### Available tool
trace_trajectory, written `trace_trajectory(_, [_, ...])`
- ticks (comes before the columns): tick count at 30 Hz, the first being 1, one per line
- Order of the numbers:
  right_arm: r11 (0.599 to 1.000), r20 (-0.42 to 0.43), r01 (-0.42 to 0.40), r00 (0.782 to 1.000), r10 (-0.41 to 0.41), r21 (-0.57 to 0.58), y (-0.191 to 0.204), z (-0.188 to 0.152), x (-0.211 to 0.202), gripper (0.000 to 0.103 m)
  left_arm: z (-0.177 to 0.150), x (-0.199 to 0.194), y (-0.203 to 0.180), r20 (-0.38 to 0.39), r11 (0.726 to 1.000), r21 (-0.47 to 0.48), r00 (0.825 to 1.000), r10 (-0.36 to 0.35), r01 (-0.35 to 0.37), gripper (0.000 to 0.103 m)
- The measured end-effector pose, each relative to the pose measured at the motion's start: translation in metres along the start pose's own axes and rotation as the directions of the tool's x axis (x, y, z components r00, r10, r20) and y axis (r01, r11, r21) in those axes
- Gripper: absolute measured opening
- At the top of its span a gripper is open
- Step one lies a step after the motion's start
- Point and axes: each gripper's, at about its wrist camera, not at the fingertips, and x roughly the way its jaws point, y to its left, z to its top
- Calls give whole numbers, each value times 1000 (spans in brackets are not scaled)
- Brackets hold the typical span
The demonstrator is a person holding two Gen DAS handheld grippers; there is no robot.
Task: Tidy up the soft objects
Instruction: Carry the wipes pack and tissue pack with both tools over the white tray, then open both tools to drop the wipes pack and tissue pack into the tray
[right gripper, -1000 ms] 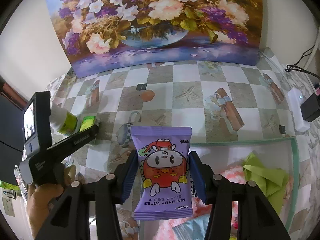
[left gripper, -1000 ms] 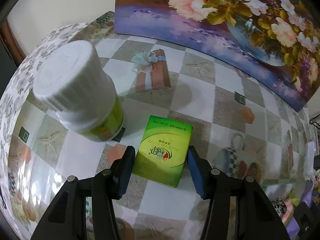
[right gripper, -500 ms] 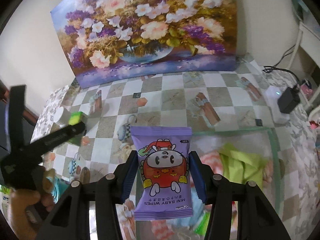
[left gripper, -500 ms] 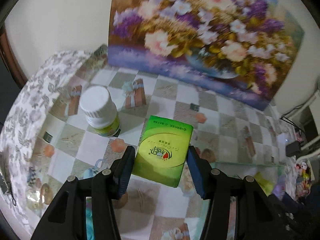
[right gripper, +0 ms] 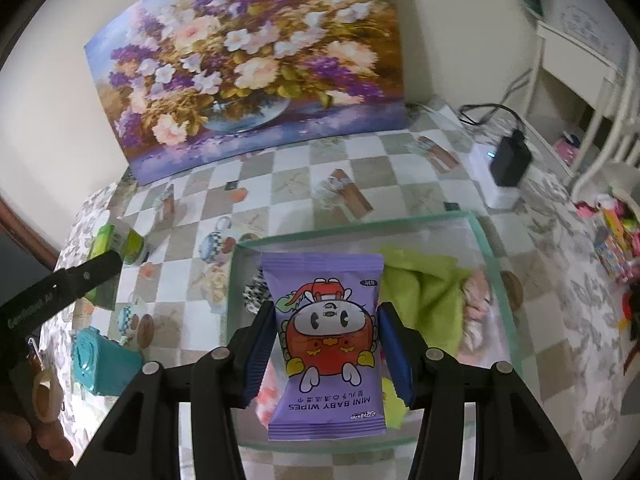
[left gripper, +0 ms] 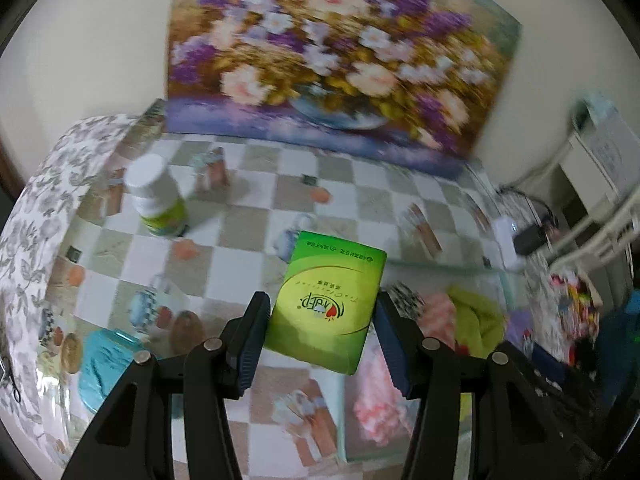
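While the wipes pack (right gripper: 326, 344) is being held clamped in the right hand-held gripper (right gripper: 327, 354) above the tray (right gripper: 496, 280) and the tissue pack (left gripper: 326, 300) pinched in the left hand-held gripper (left gripper: 320, 334) near its edge, each is best being lowered inside before release.

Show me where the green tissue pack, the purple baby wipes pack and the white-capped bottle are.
green tissue pack (left gripper: 328, 300): left wrist view, middle of its front face.
purple baby wipes pack (right gripper: 326, 332): right wrist view, on the printed cartoon figure.
white-capped bottle (left gripper: 146, 174): left wrist view, on its white cap.
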Motion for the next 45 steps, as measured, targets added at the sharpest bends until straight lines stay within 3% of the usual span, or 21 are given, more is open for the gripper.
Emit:
trace_trajectory(8, [998, -60, 28, 998, -25, 49, -24, -14, 17, 54, -33, 28, -41, -127, 993, 83, 990, -67, 78, 55])
trace_trajectory(15, [997, -169, 38, 985, -27, 63, -34, -26, 51, 54, -50, 60, -53, -265, 989, 62, 958, -111, 131, 55])
trace_trajectory(19, [998, -191, 42, 981, -31, 55, -36, -30, 57, 54, -54, 65, -54, -278, 991, 65, 956, -91, 114, 55])
trace_trajectory(28, [996, -187, 54, 982, -40, 73, -40, -28, 58, 54, -58, 71, -55, -317, 988, 30, 938, -137, 154, 55])
trace_trajectory(35, [994, -184, 70, 981, -53, 89, -43, -27, 58, 59, -55, 66, -51, -305, 989, 15, 942, -137, 149, 63])
trace_trajectory(41, [990, -181, 90, 981, -70, 104, -48, -27, 57, 72, -49, 58, -42, -268, 995, 11, 959, -92, 98, 70])
trace_trajectory(43, [990, -178, 97, 981, -77, 107, -48, -27, 56, 81, -46, 55, -38, -246, 997, 12, 966, -72, 77, 71])
trace_trajectory(45, [989, -176, 104, 981, -84, 105, -48, -28, 56, 86, -44, 52, -33, -226, 999, 12, 973, -47, 51, 85])
